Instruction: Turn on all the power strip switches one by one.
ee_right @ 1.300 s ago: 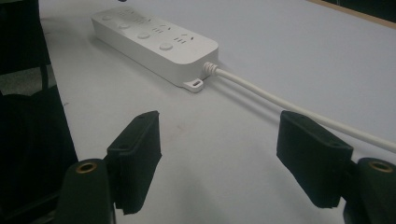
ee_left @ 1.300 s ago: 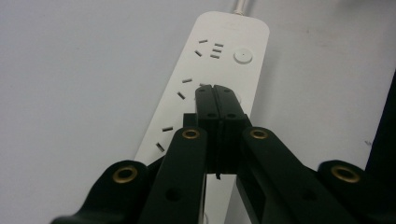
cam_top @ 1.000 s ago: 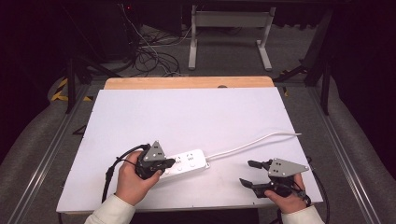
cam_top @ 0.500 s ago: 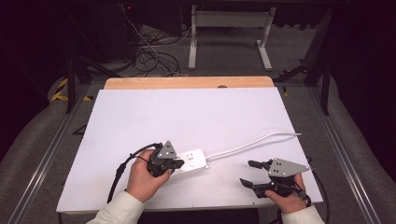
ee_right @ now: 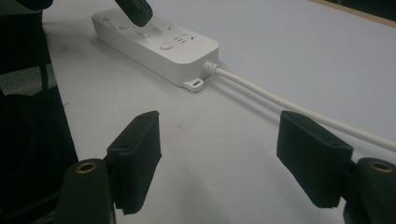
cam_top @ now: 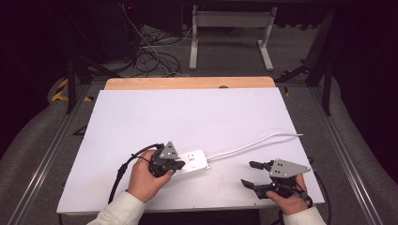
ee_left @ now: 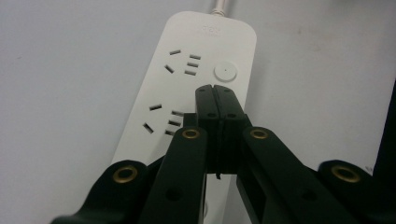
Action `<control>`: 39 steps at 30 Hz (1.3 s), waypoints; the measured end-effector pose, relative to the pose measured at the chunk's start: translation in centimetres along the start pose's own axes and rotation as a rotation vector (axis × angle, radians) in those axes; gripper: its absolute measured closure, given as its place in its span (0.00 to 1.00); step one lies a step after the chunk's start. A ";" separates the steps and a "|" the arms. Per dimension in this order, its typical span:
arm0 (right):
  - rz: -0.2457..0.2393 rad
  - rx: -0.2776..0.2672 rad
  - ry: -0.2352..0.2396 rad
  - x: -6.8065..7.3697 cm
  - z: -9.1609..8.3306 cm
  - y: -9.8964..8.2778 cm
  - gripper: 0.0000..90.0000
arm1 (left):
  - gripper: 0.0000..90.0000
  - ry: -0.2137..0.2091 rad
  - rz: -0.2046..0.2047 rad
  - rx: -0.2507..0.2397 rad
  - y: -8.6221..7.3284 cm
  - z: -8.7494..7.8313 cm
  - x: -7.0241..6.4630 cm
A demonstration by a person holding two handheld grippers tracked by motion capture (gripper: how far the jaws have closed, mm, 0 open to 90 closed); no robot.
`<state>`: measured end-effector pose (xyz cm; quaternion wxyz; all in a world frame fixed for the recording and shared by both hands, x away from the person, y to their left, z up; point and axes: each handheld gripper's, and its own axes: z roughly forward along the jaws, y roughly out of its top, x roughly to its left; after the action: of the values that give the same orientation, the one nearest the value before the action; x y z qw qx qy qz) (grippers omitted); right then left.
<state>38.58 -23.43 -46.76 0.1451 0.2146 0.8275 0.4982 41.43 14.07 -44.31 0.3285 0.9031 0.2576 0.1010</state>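
While the white power strip (ee_left: 196, 88) is lying flat on the white table (cam_top: 187, 117), I am holding my left gripper (ee_left: 217, 100) directly over it, jaws clenched together on nothing, their joined tips poised just short of the round button (ee_left: 225, 72) at the strip's cable end. Ahead of these tips the button is sitting beside the farther socket group; beneath them the nearer socket group (ee_left: 163, 119) is partly covered by the jaws. Whether the tips are touching the strip's face or hovering just above it, I cannot tell.

Judging the risk: I appear to be lining up a press on the button. Because the tips are standing just short of it and a little to one side, a push from here could land on the casing or catch a socket slot. A slanting push could also skate the light strip across the smooth table, since nothing is pinning it.

Farther out, the white cable (cam_top: 253, 145) is running from the strip's end past my right gripper (cam_top: 256, 174), which is resting low on the table, well apart from the strip, jaws spread wide and empty. Should the strip slide, that cable could drag toward these open jaws.
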 end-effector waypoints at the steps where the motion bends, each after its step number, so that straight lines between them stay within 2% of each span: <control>1: -0.001 0.002 -0.001 0.0 0.0 0.0 0.35 | 1.00 0.001 -0.001 0.000 0.0 0.1 0.0; 14: -0.001 0.001 0.000 0.0 0.0 0.0 0.35 | 1.00 -0.004 0.001 0.035 0.0 0.7 0.1; 20: -0.002 0.000 -0.001 0.0 0.0 0.0 0.34 | 1.00 -0.015 -0.015 0.029 -0.1 0.7 0.3; 30: -0.005 0.001 0.002 0.1 0.0 0.0 0.35 | 1.00 -0.007 -0.002 0.027 -0.3 0.8 0.2; 39: -0.003 0.004 0.004 0.2 0.1 0.0 0.34 | 1.00 -0.017 -0.021 0.022 -0.5 0.9 0.3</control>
<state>38.45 -23.29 -46.80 0.1436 0.2125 0.8290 0.4969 41.83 14.02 -45.32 0.3215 0.9048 0.2653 0.0871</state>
